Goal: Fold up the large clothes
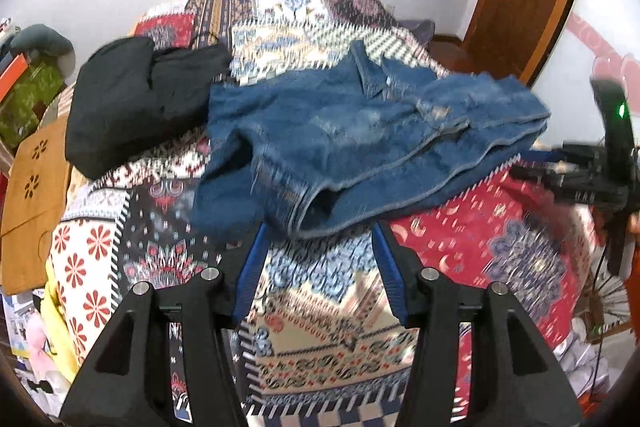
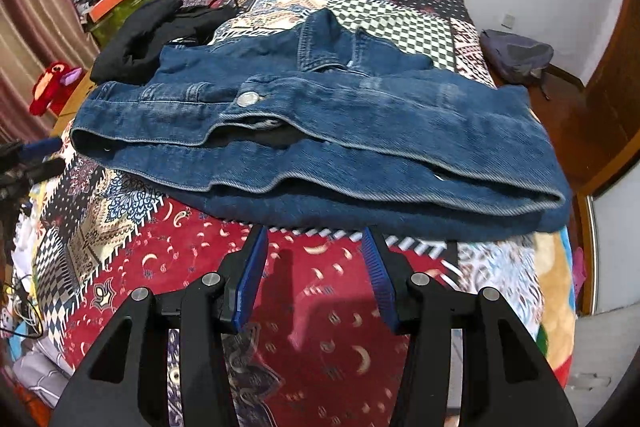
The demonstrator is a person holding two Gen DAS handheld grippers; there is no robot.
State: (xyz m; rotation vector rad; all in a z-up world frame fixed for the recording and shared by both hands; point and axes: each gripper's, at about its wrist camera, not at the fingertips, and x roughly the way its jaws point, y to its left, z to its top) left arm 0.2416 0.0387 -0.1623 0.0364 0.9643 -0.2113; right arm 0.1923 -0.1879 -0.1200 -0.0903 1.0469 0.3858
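On the patchwork bedspread (image 2: pixel 320 307) ahead of me lies the folded denim jacket (image 2: pixel 320 131), a black garment (image 1: pixel 136 107) beside it. My left gripper (image 1: pixel 318 231) and right gripper (image 2: pixel 314 235) hover parted and empty just short of its hem. I can read no label or writing.
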